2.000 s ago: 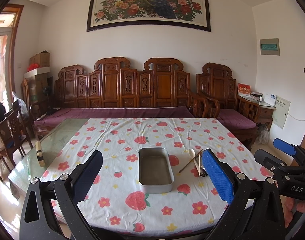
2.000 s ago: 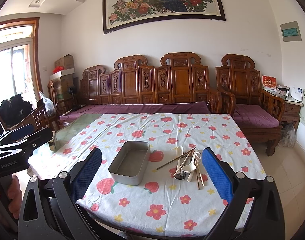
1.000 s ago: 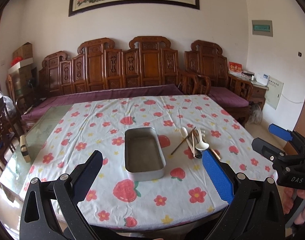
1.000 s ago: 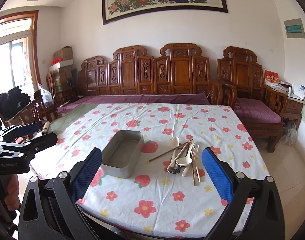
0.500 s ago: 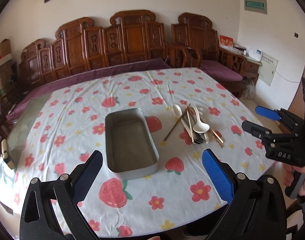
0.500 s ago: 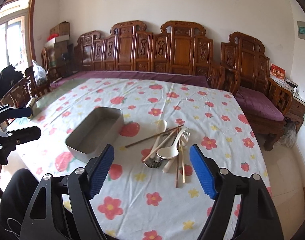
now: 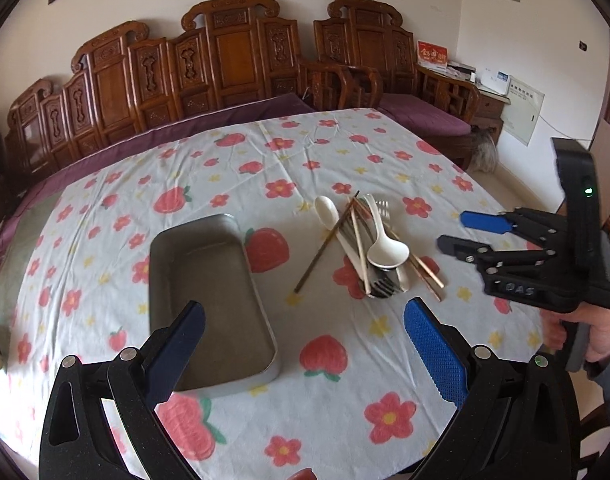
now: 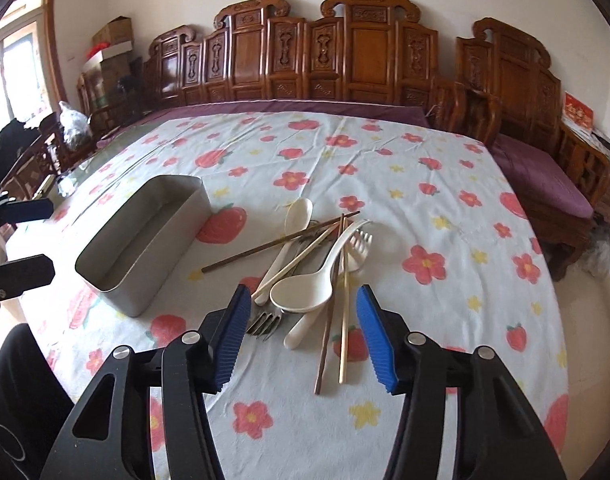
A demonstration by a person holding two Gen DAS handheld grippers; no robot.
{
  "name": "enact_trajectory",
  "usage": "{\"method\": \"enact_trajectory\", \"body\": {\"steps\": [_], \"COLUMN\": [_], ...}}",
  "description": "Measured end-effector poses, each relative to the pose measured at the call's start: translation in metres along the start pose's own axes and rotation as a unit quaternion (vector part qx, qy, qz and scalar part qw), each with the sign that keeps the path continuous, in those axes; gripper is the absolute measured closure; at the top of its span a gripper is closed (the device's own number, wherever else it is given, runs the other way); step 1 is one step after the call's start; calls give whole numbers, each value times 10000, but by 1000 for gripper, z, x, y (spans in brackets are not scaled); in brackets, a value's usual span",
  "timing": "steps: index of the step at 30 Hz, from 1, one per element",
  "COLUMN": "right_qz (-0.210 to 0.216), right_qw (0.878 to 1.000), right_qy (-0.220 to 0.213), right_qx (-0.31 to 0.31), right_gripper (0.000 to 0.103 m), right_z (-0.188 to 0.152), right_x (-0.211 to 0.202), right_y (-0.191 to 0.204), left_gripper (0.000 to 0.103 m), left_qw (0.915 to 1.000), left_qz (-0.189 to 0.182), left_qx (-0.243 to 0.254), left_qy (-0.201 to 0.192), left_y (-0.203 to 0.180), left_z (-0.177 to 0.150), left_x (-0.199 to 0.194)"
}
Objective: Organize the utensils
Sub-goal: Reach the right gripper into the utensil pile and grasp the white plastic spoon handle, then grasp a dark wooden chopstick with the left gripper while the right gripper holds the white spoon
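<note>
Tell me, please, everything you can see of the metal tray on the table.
The metal tray is a rectangular, dull grey tin with rounded corners and straight walls, apparently steel. It is empty and sits upright and flat on the flowered tablecloth, left of the utensil pile and apart from it. Neither gripper touches it.

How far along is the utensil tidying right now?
Nothing is sorted yet: the metal tray is empty. The spoons, forks and chopsticks lie in one utensil pile on the tablecloth. The right gripper is closing over the pile, nothing gripped. The left gripper hangs open by the tray. Every utensil remains.
</note>
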State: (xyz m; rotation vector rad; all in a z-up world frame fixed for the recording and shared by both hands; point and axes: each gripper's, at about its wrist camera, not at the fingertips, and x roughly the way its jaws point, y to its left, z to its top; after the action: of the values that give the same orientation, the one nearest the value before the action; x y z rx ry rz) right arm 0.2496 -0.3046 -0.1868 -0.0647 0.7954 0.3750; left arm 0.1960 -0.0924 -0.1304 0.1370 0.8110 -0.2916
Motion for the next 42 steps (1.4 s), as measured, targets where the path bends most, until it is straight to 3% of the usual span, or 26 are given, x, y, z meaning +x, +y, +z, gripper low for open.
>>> {"method": "enact_trajectory", "body": {"steps": [5,7,11,17,21,29,33,42], "right_qz": [109,164,157,12,65,-274,-374,66], "right_qw": [9996,9992,9983,9959,9944,9918,9913,9941], "right_qy": [242,346,550,848,980,1226,1252,933], "right_qx": [63,70,103,318,385,224,174,550], "right_gripper": [53,61,68,85,86,85,94,99], "right_z": [7,13,24,30,31,36,35,31], "right_x": [38,54,83,118,131,143,142,99], "right_y": [-9,-13,-20,-30,-30,-25,-22,-32], "left_gripper": [6,6,8,22,25,28,28,33], "left_qw": [9996,9996,9991,9986,9986,9984,9985,9980], "left_qz": [-235,-266,-405,-525,-521,-538,-501,-503], "left_qx": [-35,-9,-14,14,-36,-50,-31,-39], "left_qy": [-116,-103,-118,-2,94,164,196,370], "left_y": [-4,-6,-7,-10,-8,-8,-9,-12], "left_z": [5,8,13,15,15,15,15,18], "left_x": [11,16,22,35,45,50,54,72]}}
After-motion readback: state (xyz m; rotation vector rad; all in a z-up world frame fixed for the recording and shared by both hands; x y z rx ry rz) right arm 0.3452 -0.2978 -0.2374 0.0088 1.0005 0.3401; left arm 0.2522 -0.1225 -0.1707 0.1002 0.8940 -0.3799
